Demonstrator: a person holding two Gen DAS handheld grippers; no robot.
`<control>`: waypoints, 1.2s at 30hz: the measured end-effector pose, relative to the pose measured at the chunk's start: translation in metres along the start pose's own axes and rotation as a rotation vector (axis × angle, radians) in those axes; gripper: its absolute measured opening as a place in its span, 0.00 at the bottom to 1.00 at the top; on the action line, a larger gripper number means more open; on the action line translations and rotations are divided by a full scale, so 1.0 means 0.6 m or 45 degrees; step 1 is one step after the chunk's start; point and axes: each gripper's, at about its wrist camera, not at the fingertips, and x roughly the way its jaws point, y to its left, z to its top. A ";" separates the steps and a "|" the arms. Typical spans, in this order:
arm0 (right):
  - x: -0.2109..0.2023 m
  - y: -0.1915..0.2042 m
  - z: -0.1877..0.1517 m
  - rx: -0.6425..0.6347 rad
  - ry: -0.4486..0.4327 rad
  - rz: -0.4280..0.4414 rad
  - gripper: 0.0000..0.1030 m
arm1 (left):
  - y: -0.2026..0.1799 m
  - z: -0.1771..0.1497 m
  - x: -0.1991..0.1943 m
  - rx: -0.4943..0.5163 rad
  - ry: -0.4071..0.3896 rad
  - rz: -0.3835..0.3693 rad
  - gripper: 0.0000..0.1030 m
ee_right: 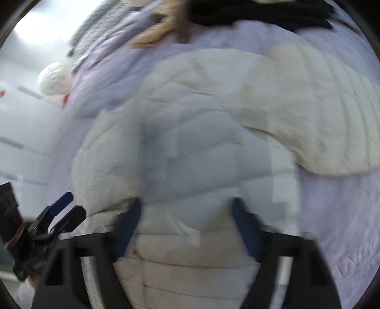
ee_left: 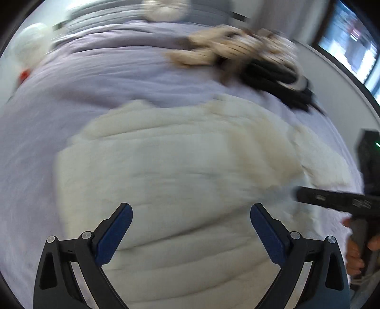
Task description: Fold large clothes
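Observation:
A cream quilted jacket (ee_left: 180, 152) lies spread on a lavender bed sheet (ee_left: 59, 99). My left gripper (ee_left: 191, 211) hovers over its near part, blue pads wide apart and nothing between them. In the right wrist view the same jacket (ee_right: 213, 99) fills the middle, one sleeve (ee_right: 332, 123) reaching right. My right gripper (ee_right: 186, 206) stands open over the jacket's near edge, with fabric lying between its blurred fingers but not pinched. The right gripper's black finger (ee_left: 332, 199) enters the left wrist view from the right, held by a hand (ee_left: 356, 252). The left gripper (ee_right: 59, 209) shows at lower left in the right wrist view.
A heap of beige and black clothes (ee_left: 249, 54) lies at the far side of the bed, also at the top of the right wrist view (ee_right: 249, 14). A white bag (ee_right: 54, 78) sits left of the bed. A lit screen (ee_left: 351, 40) is at upper right.

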 end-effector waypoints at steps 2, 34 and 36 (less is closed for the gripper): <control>0.008 0.034 0.006 -0.070 -0.005 0.020 0.80 | 0.059 0.003 -0.004 -0.091 -0.030 0.164 0.96; 0.027 -0.081 0.012 0.309 -0.015 0.031 0.17 | 0.181 -0.009 0.076 -0.298 0.124 0.436 0.98; 0.009 -0.097 0.007 0.327 -0.020 0.025 0.17 | 0.176 -0.007 0.061 -0.304 0.110 0.423 0.98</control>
